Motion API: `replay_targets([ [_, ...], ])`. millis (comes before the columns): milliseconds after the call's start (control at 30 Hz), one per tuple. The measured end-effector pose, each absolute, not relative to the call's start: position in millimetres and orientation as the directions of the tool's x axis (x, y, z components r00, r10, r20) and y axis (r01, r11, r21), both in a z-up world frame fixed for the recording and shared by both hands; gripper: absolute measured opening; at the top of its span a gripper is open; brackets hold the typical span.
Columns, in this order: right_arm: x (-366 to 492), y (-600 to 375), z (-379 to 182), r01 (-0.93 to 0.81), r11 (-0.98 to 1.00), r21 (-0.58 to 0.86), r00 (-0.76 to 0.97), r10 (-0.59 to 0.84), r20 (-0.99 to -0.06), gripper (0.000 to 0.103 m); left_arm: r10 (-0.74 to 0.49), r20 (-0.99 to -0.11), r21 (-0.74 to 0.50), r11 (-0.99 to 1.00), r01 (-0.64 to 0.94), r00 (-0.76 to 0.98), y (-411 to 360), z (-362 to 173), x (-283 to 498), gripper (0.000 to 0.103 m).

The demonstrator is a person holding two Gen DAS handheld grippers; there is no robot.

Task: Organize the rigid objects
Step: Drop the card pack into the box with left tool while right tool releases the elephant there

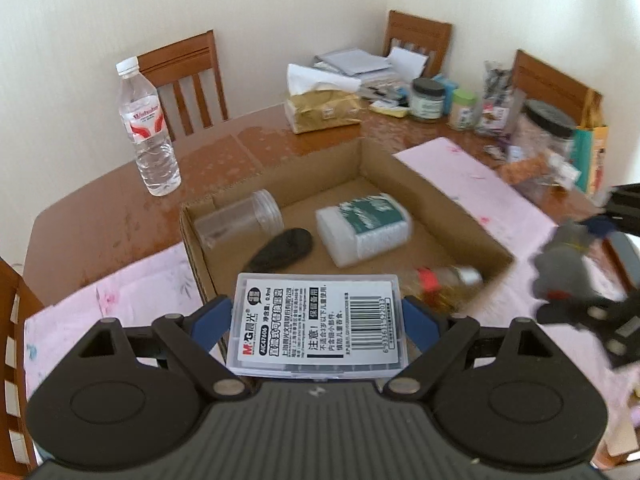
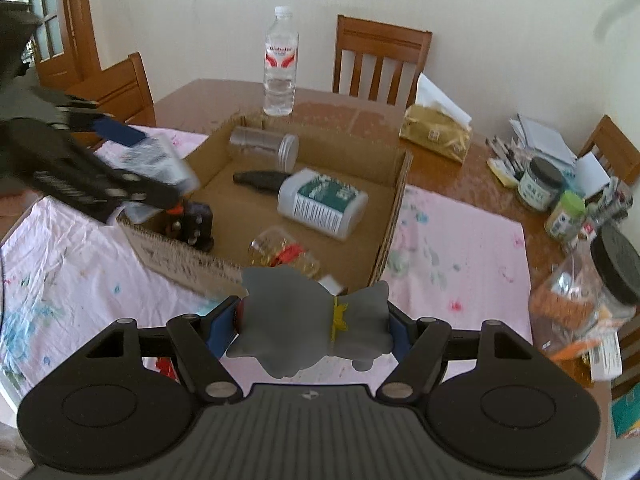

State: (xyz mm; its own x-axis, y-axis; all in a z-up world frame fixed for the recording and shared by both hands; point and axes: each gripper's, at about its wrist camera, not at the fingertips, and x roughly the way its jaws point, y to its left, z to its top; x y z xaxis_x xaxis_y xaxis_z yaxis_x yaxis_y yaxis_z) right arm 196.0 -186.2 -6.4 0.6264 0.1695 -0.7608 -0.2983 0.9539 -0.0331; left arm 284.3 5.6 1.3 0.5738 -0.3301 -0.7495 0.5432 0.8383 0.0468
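My left gripper is shut on a clear plastic refill case with a barcode label, held over the near edge of an open cardboard box. My right gripper is shut on a grey toy figure with a yellow collar, just in front of the box's near wall. In the box lie a clear jar, a black oblong object, a white bottle with a green label and a small glass bottle with a red tag. The left gripper with its case shows blurred in the right wrist view.
The box sits on a pink cloth on a wooden table. A water bottle stands behind the box, a tissue pack farther back. Jars, papers and bags crowd the right side. Wooden chairs surround the table.
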Motion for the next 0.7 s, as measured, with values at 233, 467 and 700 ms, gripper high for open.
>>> replay_targets([
  [233,207.6,-194.5,-2.4,-0.301,0.953,-0.027,0.635,0.179,-0.752,0.077,-0.257,-0.763,0.092,0.865,0.494,0.593,-8.8,-24.1,326.0,0.09],
  [467,216.1,-200.4,-1.9,-0.302,0.953,-0.014,0.632,0.189,-0.752,0.077,-0.205,-0.744,0.124,0.893,0.433,0.636,-9.2,-26.7,331.3,0.096],
  [700,224.8,-196.3,-0.6,-0.318,0.948,-0.011,0.631,0.204,-0.749,0.077,-0.223,-0.704,0.067,0.924,0.376,0.674,10.1,-7.1,308.4,0.1],
])
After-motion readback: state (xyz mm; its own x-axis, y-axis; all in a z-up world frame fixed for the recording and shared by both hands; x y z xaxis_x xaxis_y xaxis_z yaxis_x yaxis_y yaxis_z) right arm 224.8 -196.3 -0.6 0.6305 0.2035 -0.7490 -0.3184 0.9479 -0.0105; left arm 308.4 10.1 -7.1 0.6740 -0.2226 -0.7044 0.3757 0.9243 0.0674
